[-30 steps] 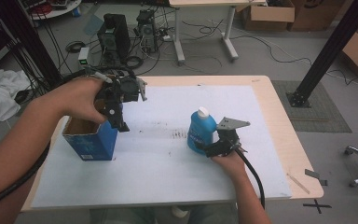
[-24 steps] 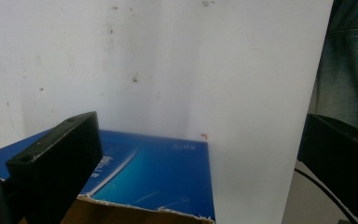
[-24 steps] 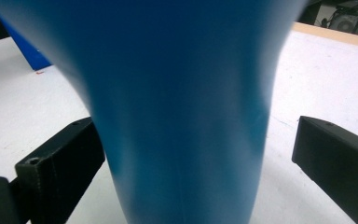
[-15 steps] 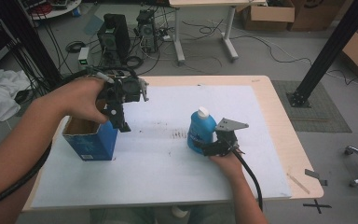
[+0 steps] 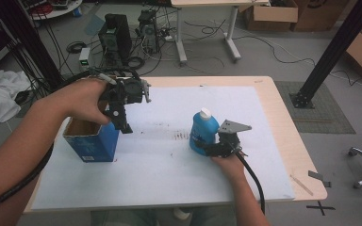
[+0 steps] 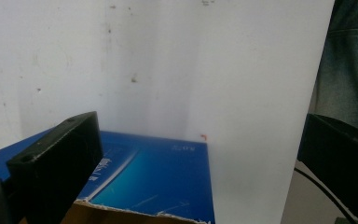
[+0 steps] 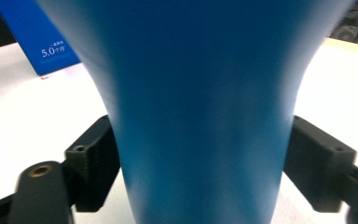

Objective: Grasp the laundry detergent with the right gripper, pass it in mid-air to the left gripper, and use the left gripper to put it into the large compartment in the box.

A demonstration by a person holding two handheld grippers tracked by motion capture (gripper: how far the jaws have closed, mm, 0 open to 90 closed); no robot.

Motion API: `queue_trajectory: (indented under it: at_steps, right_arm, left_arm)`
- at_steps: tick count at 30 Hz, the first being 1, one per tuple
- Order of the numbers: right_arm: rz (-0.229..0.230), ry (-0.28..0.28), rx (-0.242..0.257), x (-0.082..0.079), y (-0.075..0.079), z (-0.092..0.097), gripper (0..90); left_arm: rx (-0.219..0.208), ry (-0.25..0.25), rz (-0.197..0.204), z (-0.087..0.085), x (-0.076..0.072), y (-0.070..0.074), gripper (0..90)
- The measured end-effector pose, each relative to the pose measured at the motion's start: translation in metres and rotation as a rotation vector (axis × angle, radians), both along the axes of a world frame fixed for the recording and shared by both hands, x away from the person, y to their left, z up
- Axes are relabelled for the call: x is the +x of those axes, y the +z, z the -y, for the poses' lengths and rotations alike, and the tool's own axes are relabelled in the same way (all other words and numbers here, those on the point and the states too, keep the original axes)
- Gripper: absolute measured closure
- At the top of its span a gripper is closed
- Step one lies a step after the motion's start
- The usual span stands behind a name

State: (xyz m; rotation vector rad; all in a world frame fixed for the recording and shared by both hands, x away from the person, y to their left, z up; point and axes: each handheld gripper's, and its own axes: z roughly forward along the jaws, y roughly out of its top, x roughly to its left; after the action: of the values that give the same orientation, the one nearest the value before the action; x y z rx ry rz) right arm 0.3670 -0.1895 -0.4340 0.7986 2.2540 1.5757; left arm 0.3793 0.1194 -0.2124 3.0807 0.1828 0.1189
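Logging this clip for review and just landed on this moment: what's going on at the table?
A person works at a white-covered table with a hand-held gripper in each hand. The right hand-held gripper is closed on a blue bottle with a white cap, standing upright on the table. The left hand-held gripper hangs open above the rim of an open blue box, gripping nothing.
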Motion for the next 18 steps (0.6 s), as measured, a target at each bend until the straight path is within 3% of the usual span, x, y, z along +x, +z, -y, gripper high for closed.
queue_trajectory:
  at_steps: [18]
  right_arm:
    - [0.016, 0.009, 0.002, -0.0025, 0.0003, -0.0003, 31.0]
  left_arm:
    - [0.008, -0.003, -0.005, 0.0024, -0.0002, -0.0013, 0.4]
